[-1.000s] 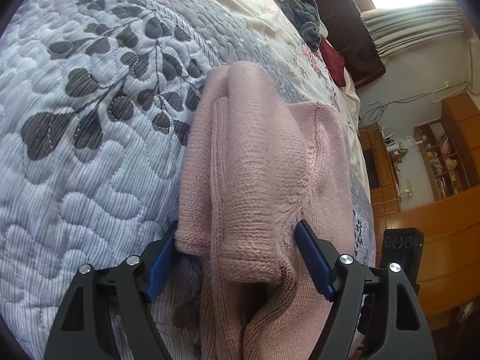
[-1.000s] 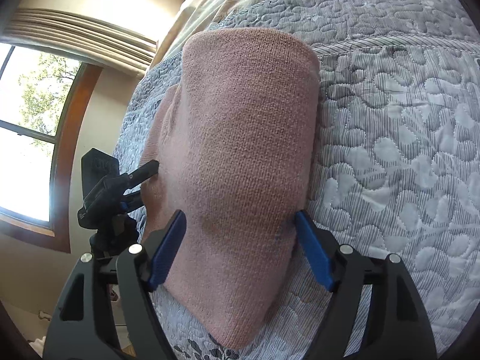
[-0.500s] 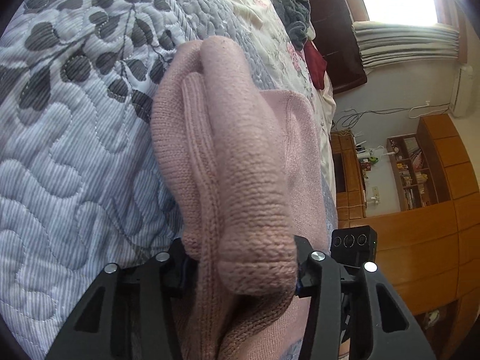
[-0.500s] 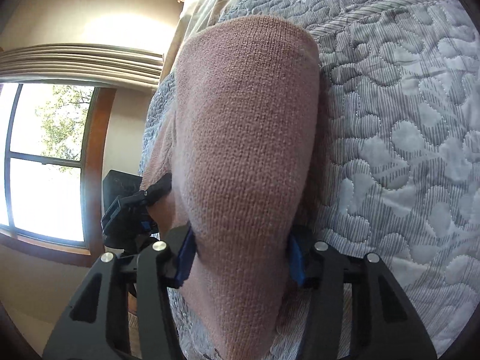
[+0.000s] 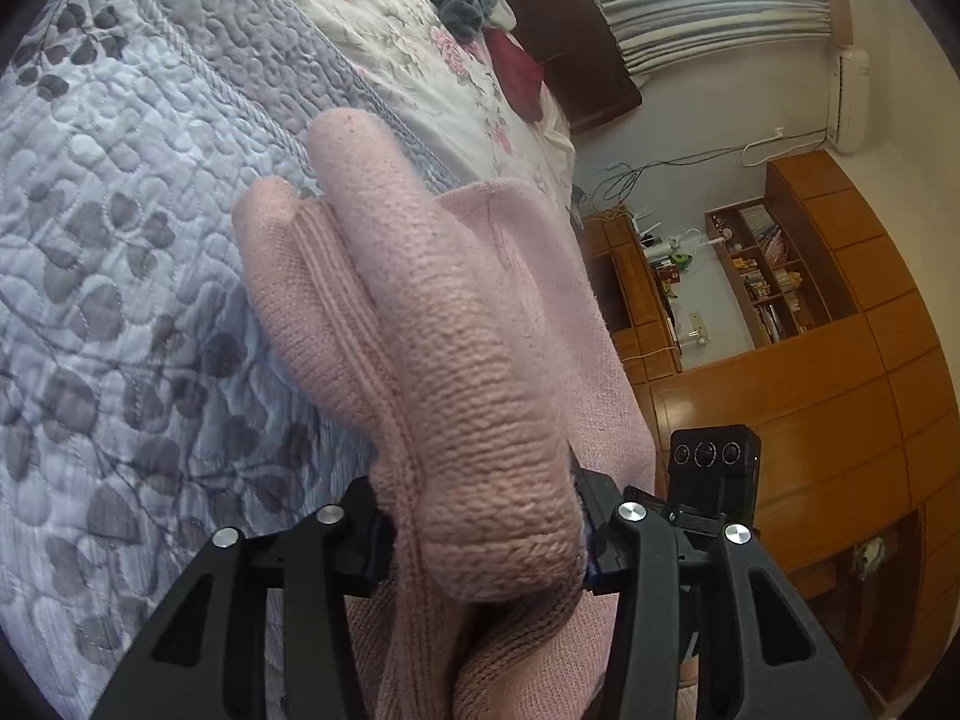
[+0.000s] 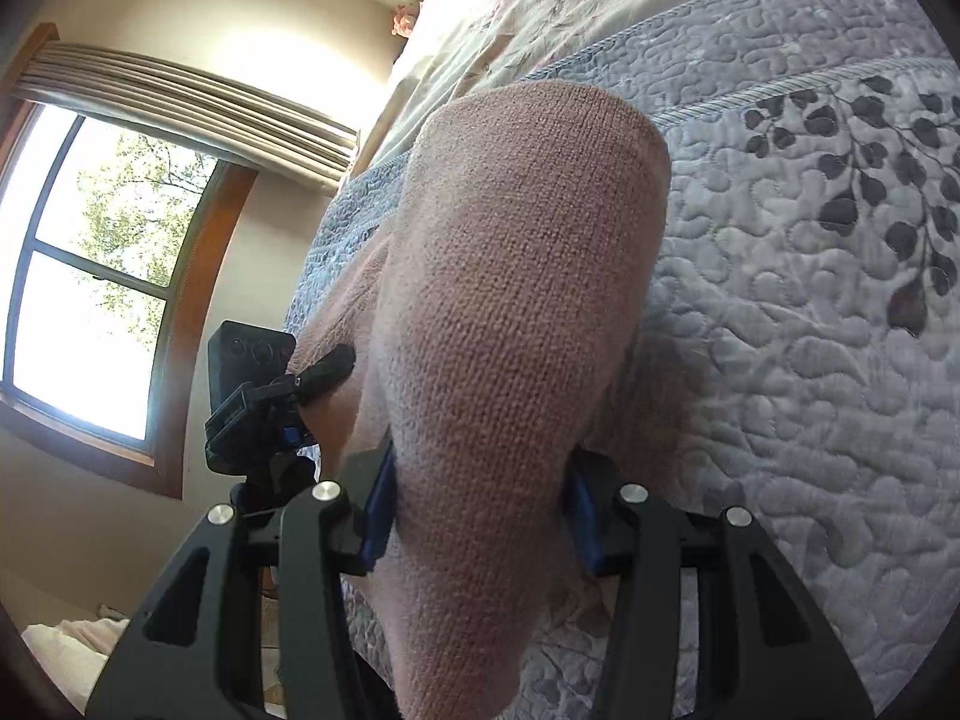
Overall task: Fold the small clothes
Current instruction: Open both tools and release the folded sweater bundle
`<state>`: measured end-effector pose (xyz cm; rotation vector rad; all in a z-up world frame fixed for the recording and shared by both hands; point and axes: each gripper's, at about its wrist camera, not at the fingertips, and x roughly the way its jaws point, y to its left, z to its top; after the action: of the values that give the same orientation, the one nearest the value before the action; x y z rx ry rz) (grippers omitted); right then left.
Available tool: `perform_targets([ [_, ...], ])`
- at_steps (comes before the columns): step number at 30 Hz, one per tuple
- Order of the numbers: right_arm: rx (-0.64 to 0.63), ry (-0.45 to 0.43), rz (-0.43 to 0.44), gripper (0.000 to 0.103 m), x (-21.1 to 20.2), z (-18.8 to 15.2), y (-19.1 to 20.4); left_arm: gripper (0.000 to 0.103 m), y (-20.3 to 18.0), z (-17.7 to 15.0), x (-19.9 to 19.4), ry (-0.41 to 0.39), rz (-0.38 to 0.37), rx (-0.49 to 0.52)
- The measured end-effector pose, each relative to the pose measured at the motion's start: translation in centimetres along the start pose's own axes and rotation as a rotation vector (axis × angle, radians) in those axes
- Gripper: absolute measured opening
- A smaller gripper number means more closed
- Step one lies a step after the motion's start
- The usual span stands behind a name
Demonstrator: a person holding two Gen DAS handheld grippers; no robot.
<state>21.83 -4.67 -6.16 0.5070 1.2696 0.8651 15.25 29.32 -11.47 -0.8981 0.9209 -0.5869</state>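
Pink knit sweater [image 5: 456, 360] fills the left wrist view, a thick rolled edge pinched in the left gripper [image 5: 480, 534] jaws above the grey quilted bed [image 5: 120, 276], open quilt to the left. Right wrist view: the right gripper [image 6: 480, 516] jaws clamp another folded edge, bare quilt alongside.

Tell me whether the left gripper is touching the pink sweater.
Touching. The left wrist view shows the left gripper shut on the pink sweater, knit bunched between both fingers.

Fuzzy pink knit sweater [image 5: 456, 324] lies on matt stitched quilt [image 5: 120, 240].
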Motion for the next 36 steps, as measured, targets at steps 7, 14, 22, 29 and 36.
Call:
perform_targets([
  [7,0.109,0.030,-0.059,0.049,1.8,-5.1,-6.2,0.048,3.6,-4.1,3.7,0.075,0.086,-0.038],
  [14,0.157,0.000,-0.021,0.062,1.4,-6.8,-7.0,0.058,2.7,-5.0,3.3,0.089,0.177,-0.034],
  [22,0.125,0.009,-0.034,0.070,-1.4,-11.0,-6.2,0.061,-1.1,-9.2,-0.4,0.072,0.315,0.081],
  [29,0.164,0.025,-0.031,0.048,-1.5,-14.4,-7.7,0.063,-2.8,-12.9,-0.4,0.088,0.386,0.174],
  [36,0.125,0.008,-0.056,0.023,-3.2,-16.4,-7.5,0.062,-0.9,-13.3,-1.2,0.098,0.459,0.159],
])
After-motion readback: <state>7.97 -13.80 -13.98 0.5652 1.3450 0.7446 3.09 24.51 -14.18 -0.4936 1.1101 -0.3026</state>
